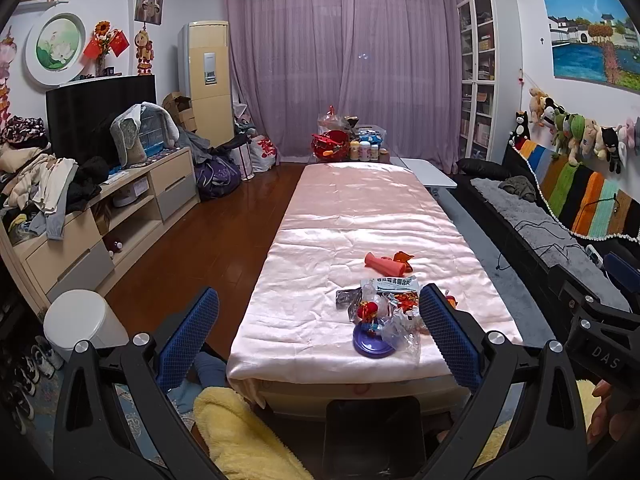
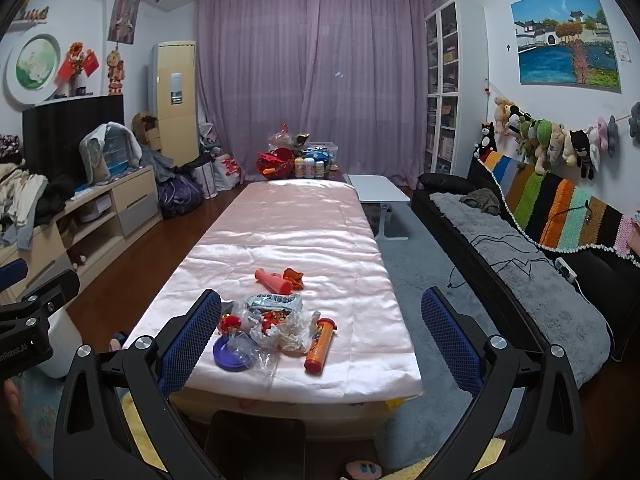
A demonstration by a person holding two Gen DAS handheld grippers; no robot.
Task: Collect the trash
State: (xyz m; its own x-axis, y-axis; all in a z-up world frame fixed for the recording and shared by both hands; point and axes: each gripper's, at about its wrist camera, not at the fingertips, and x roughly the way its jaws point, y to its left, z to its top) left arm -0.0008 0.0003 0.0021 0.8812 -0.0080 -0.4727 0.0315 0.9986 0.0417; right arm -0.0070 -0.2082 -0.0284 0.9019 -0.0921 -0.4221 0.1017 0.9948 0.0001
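Both the left claw (image 1: 318, 334) and the right claw (image 2: 320, 336) hang released and empty above the table's near end. The trash sits bunched near the near edge of the pink-covered table (image 2: 288, 216): crinkled wrappers (image 2: 280, 320), a purple lid (image 2: 230, 354) and an orange tube (image 2: 320, 344), with a pink tube (image 2: 274, 282) just beyond, toward the middle

a lived-in home living room: sofa (image 2: 520, 240) with plush toys (image 2: 552, 140), tv (image 1: 100, 116), drawn purple curtains (image 1: 340, 60).

Left tool (image 1: 318, 334) wide open, empty, above trash pile (image 1: 380, 316) on pink-covered table (image 1: 320, 240).
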